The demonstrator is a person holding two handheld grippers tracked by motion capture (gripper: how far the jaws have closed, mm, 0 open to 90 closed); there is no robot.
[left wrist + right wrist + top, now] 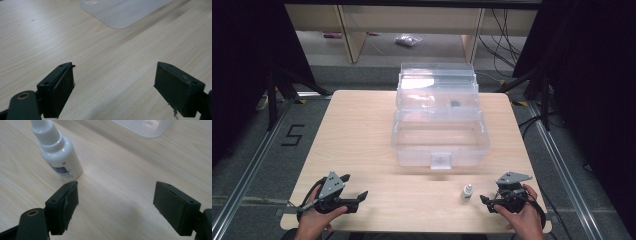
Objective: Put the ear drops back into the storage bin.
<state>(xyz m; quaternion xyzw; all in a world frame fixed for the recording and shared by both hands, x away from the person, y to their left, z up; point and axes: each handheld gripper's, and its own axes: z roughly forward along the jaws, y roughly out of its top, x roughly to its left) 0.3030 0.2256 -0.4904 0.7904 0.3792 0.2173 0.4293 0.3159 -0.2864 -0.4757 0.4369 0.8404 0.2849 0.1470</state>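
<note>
I see both claws wide, empty: left claw [354, 186] low on worktop [362, 130], right claw [488, 196] just beside small white bottle [467, 192]; clear open box [439, 135] mid-worktop.

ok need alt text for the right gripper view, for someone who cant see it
A small white dropper bottle stands upright on a light wooden table, just beyond the tip of one of the right gripper's two black jaws, which are spread wide with nothing between them. The rounded corner of a clear plastic box sits at the top edge.
</note>
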